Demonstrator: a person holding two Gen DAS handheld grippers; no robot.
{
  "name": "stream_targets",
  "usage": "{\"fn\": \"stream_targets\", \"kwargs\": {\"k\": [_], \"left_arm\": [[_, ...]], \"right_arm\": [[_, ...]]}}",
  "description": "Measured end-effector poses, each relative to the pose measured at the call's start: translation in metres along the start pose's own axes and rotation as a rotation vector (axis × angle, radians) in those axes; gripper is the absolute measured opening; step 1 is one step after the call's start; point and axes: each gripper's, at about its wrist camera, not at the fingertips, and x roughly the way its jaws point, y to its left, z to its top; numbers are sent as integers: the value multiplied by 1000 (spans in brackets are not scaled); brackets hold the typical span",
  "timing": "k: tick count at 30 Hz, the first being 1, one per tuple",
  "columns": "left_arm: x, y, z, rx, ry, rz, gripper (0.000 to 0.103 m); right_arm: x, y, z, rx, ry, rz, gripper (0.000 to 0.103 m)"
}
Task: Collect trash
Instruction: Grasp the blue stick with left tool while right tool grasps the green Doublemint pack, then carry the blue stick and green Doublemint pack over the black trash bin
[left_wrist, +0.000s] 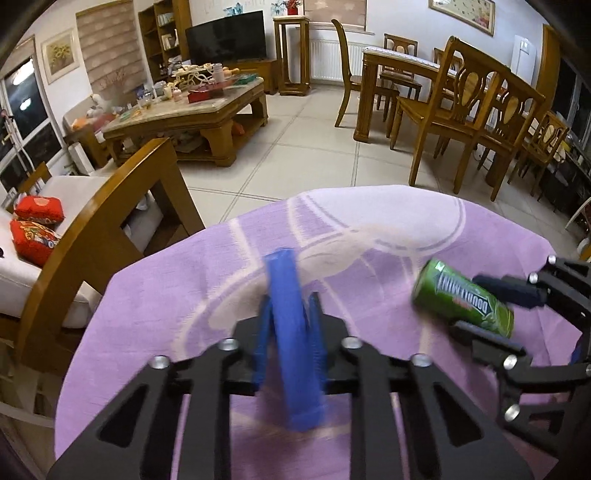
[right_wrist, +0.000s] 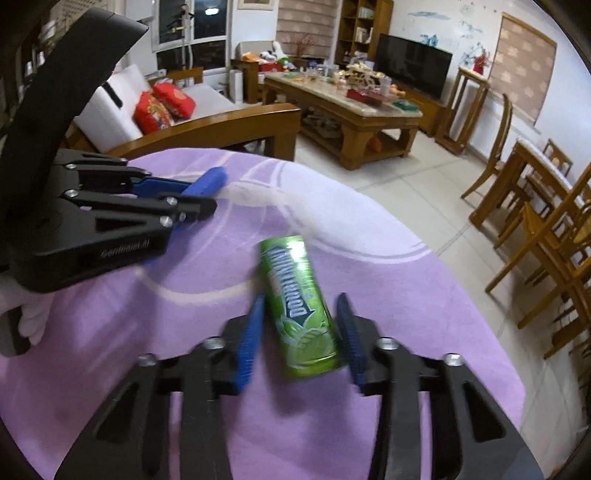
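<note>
The left claw (left_wrist: 288, 325) was clenched on a long blue plastic bar (left_wrist: 291, 332), its 2 blue fingers (left_wrist: 263, 339) pressed against the bar's sides. The bar ran lengthwise between them, its far end (right_wrist: 207, 182) reaching past the fingertips toward the far edge of the table (left_wrist: 155, 295), which was draped in a purple cloth with pale curved lines.

The right claw (right_wrist: 301, 328) straddled a green cylindrical drink can (right_wrist: 299, 306) lying on its side on the cloth, toward the table's right edge. In the right wrist view a sliver of gap showed between each blue finger (right_wrist: 249, 343) and the can's wall, so the claw was not gripping it. The can's near end sat between the fingers and its far end pointed toward the table's far edge.

A white-gloved hand (right_wrist: 31, 314) held the left claw's black handle at the table's left side.
</note>
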Motion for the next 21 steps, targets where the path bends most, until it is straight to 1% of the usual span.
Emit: {"fn": "stream_targets", "kwargs": {"k": [2,3,6,8,12,17,21], "left_arm": [[-5,7,-6,-1,-5,-6,12],[-7,8,-7,-2,-9,-8,12],[-16,16,-19,-23,-31,-44,10],[-24,22,-30,-45,-43,-91,10],[-43,20,-47,-55,-75,-116,10],[-73,-4,-54,-15,-133,-139,10],[-100,-40,-54,40,-182,-172,10]], "right_arm": [[-3,3,-2,4,3,-8,31],[-5,5,-4,11,5,2,31],[-15,10,-14,67,8,75,31],[-23,12,-23,98,5,117,31],[-47,20,-40,161,-32,187,31],[-84,22,-62,231,-94,233,31],[-119,12,-83,292,-154,228,31]]}}
